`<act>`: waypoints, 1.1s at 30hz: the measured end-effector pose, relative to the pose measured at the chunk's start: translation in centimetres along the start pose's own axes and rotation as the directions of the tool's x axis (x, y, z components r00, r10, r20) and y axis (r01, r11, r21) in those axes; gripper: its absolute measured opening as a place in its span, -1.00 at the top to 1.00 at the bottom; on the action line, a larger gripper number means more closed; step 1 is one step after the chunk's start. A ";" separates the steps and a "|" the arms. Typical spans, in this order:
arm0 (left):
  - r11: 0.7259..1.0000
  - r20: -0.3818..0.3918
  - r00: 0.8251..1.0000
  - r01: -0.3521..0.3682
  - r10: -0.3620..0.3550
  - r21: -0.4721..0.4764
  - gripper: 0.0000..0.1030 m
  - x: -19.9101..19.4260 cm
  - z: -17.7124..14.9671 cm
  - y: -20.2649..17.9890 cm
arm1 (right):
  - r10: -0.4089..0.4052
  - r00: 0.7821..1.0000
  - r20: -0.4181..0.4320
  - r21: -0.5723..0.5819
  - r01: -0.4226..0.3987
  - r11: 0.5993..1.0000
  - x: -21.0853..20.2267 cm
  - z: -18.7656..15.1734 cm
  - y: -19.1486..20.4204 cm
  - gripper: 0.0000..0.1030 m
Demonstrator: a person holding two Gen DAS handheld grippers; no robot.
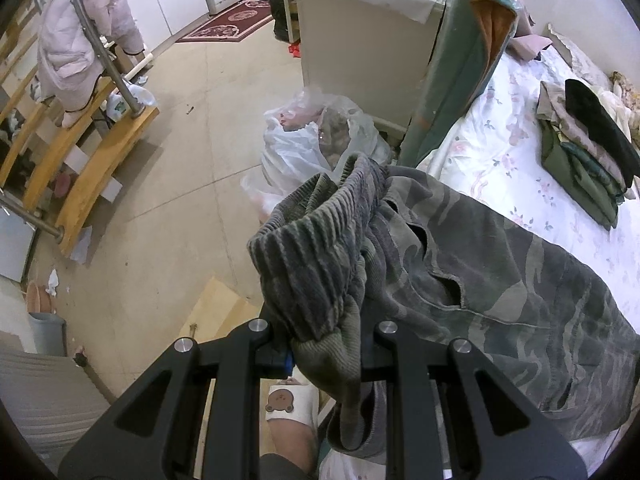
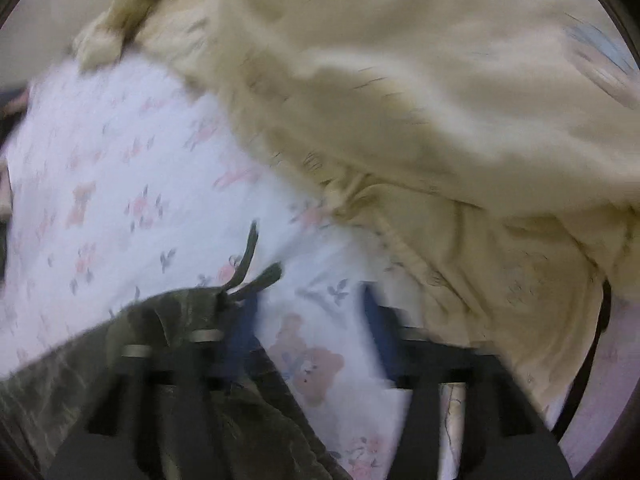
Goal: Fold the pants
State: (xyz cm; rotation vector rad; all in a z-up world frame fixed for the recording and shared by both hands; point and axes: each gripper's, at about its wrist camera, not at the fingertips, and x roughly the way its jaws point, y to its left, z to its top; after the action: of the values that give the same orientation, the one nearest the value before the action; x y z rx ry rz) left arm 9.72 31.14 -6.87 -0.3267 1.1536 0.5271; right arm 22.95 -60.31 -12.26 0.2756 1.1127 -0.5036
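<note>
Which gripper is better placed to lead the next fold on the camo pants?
Left, probably. The left gripper already clamps the ribbed waistband of the camo pants, which lie across the bed sheet. The right gripper is open and blurred, with fabric only beside its left finger.

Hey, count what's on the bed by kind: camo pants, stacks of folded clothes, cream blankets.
Camo pants: 1
Stacks of folded clothes: 1
Cream blankets: 1
Total: 3

Pants (image 1: pixel 480 280) spread across the bed (image 1: pixel 500 152), folded clothes stack (image 1: pixel 584 148) behind them, plastic bag (image 1: pixel 316 136) on the floor left of the bed
</note>
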 end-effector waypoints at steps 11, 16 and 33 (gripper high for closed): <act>1.000 0.000 1.000 0.022 -0.022 -0.010 0.67 -0.4 -0.2 0.4 | 0.508 0.851 -0.131 -0.188 -0.524 0.830 -2.8 -4.9 8.5 -0.14; 1.000 0.000 1.000 0.015 -0.015 -0.011 0.67 -0.4 -0.3 0.2 | 0.243 0.945 -0.219 -0.262 -0.297 0.918 1.6 -5.3 9.6 -0.14; 1.000 0.016 0.999 0.029 -0.029 0.009 0.67 -0.6 -0.1 0.3 | -0.022 0.980 -0.197 -0.459 -0.073 0.885 3.1 -8.1 13.5 -0.20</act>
State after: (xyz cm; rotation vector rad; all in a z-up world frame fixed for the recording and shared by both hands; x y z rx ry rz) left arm 9.32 31.19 -6.33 -0.3304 1.1343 0.4983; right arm 24.65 -45.84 -18.99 -0.0849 1.3856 -0.1728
